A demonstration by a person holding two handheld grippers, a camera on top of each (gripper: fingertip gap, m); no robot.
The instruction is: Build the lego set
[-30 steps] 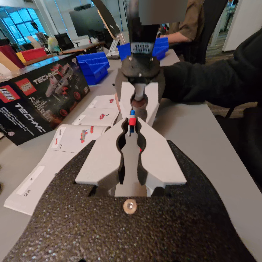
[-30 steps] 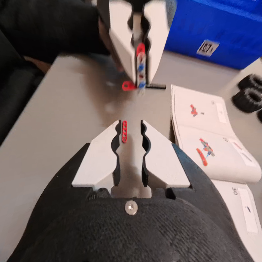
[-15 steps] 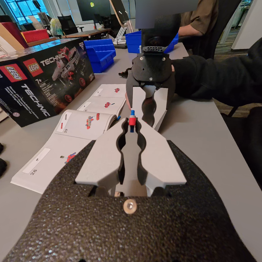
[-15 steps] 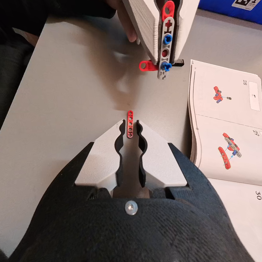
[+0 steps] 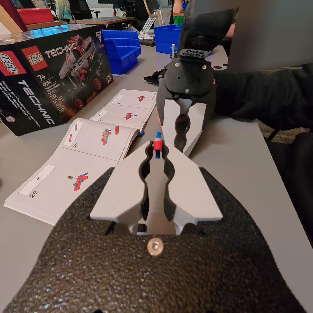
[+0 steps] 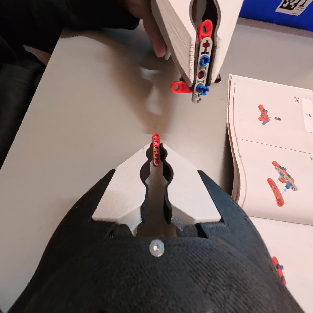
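Compared with the frame half a second earlier, the right gripper has moved forward over the red beam, and its fingertips now stand closed against the beam's two sides where it lies flat on the grey table. The left gripper is clamped on one small assembly: a grey beam carrying two blue pins, with two red connector ends showing. From the left wrist view only the assembly's red-and-blue tip is visible; the rest is hidden between the fingers. One open instruction booklet lies beside the grippers, one black set box stands behind it, and two blue bins sit farther back. A dark partial build behind the right gripper is too obscured to identify. The booklet's pages are cut off at the right edge of the right wrist view. Bare tabletop lies left of the red beam up to the table's left edge.
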